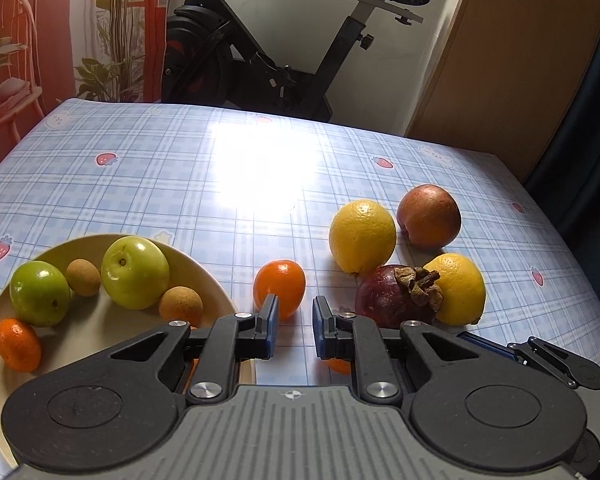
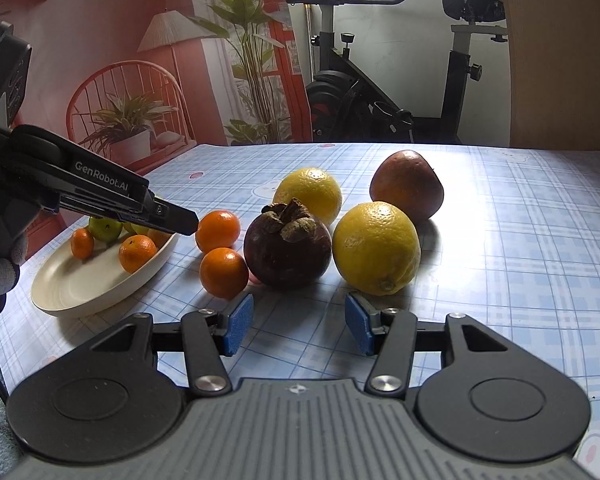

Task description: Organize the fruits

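A cream plate (image 1: 96, 332) (image 2: 80, 288) holds two green apples (image 1: 134, 272), two brown longans (image 1: 180, 306) and small tangerines (image 1: 18, 344) (image 2: 137, 253). My left gripper (image 1: 295, 320) is open and empty, just short of a loose tangerine (image 1: 279, 287) (image 2: 217, 230); its tip shows in the right wrist view (image 2: 180, 222). A second loose tangerine (image 2: 224, 273) lies nearer. A mangosteen (image 1: 396, 294) (image 2: 287, 245), two lemons (image 1: 362, 236) (image 2: 376, 248) and a reddish apple (image 1: 428, 216) (image 2: 407, 184) lie on the table. My right gripper (image 2: 298, 322) is open and empty in front of the mangosteen and near lemon.
The table has a blue checked cloth (image 1: 180, 168) (image 2: 520, 240). An exercise bike (image 1: 260, 52) (image 2: 380, 92) stands behind its far edge. A wooden panel (image 1: 520, 60) is at the back right.
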Motion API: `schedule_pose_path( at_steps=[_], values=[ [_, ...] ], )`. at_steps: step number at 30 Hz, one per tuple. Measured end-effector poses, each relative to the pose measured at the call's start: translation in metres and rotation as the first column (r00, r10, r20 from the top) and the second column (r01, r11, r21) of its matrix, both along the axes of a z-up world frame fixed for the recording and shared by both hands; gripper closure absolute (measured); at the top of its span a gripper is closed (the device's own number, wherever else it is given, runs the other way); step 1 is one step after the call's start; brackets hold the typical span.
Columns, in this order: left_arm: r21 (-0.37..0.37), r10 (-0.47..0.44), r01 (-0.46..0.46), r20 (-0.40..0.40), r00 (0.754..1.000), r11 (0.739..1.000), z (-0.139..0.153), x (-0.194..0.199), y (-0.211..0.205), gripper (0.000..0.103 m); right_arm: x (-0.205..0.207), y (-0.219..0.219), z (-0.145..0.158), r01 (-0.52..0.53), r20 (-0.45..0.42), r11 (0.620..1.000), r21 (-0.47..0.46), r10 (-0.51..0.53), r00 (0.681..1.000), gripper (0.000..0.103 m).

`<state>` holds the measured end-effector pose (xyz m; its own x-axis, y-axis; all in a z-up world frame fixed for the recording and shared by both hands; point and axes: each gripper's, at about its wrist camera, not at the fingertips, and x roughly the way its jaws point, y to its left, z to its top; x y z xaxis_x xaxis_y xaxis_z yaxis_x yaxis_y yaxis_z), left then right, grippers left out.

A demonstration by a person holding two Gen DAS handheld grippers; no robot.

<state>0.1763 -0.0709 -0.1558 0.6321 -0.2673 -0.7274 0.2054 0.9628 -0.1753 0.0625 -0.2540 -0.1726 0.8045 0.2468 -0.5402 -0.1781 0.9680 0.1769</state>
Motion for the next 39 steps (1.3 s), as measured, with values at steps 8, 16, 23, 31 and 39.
schedule_pose_path(
  at_steps=[8,16,23,31,39],
  values=[
    [0.018,0.044,-0.044,0.033,0.999,0.999,0.011,0.009,0.010,0.084,0.001,0.000,0.001,-0.008,-0.005,1.000,0.003,0.008,1.000,0.049],
    [0.049,-0.002,0.000,0.040,0.999,0.999,0.008,0.030,0.002,0.078,0.001,-0.001,0.000,-0.002,-0.009,1.000,0.012,0.002,1.000,0.049],
    [0.096,-0.067,0.062,0.052,0.996,0.993,-0.005,0.033,-0.008,0.067,0.002,-0.002,0.000,-0.007,-0.011,1.000,0.016,0.007,1.000,0.049],
    [0.116,-0.093,0.090,0.024,0.995,0.989,-0.015,0.041,-0.013,0.059,0.002,-0.003,0.001,-0.009,-0.013,1.000,0.022,0.009,1.000,0.049],
    [0.149,-0.156,0.156,-0.014,0.988,0.977,-0.024,0.040,-0.027,0.062,0.003,-0.004,0.001,-0.010,-0.018,1.000,0.026,0.011,1.000,0.049]
  ],
)
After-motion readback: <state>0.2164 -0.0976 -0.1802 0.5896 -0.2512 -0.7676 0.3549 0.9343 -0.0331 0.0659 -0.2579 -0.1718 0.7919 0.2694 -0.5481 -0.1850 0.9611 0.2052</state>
